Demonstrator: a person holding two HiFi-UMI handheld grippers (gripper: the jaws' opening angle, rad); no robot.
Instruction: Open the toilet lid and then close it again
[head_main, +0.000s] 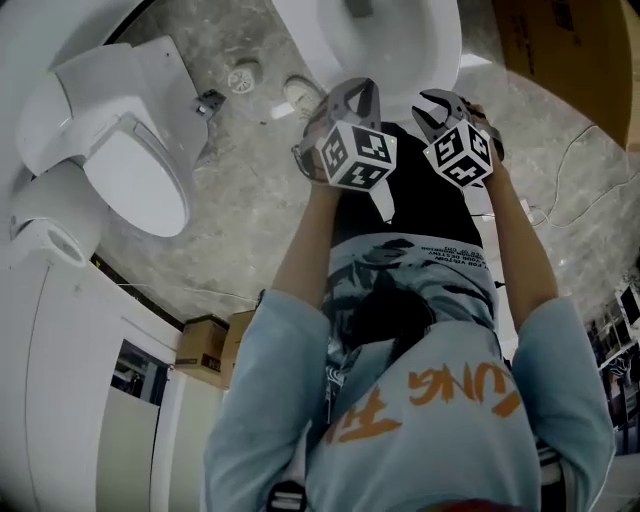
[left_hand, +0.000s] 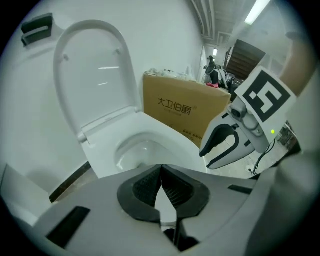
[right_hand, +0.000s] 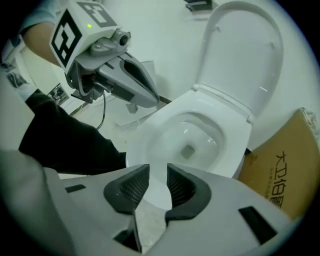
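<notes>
**Q:** What lies nearest the lens?

**A:** The left gripper (left_hand: 161, 175). It has a grey moulded body and two black ribbed pads (left_hand: 144, 188). The pads meet edge to edge with nothing between them.

**Q:** And its partner?

**A:** The right gripper (right_hand: 157, 180) is built the same way. Its jaws stand a narrow gap apart and hold nothing; only white porcelain shows through the gap.

**Q:** Where is the toilet lid?

**A:** The toilet lid (right_hand: 245, 55) is a smooth white oval. It stands raised behind the open bowl (right_hand: 187, 142), ahead of both grippers and well apart from them.

**Q:** Is there any legible writing?

**A:** A brown cardboard box (left_hand: 185, 107) just beside the bowl carries black characters that appear to read "大卫伯爵". The smaller line beneath them is too fine to make out. The person's pale blue shirt (head_main: 430, 420) bears orange lettering, seen upside down and only partly readable. Each marker cube (head_main: 358, 155) shows black-and-white square codes.

**Q:** What does only one view give?

**A:** Only the head view shows a second toilet (head_main: 135, 185), lid down, at the left on a mottled grey stone floor (head_main: 250, 220). That view catches just the front of the open bowl. The raised lid shows only in the two gripper views, and each gripper view also shows the other gripper from the side.
</notes>
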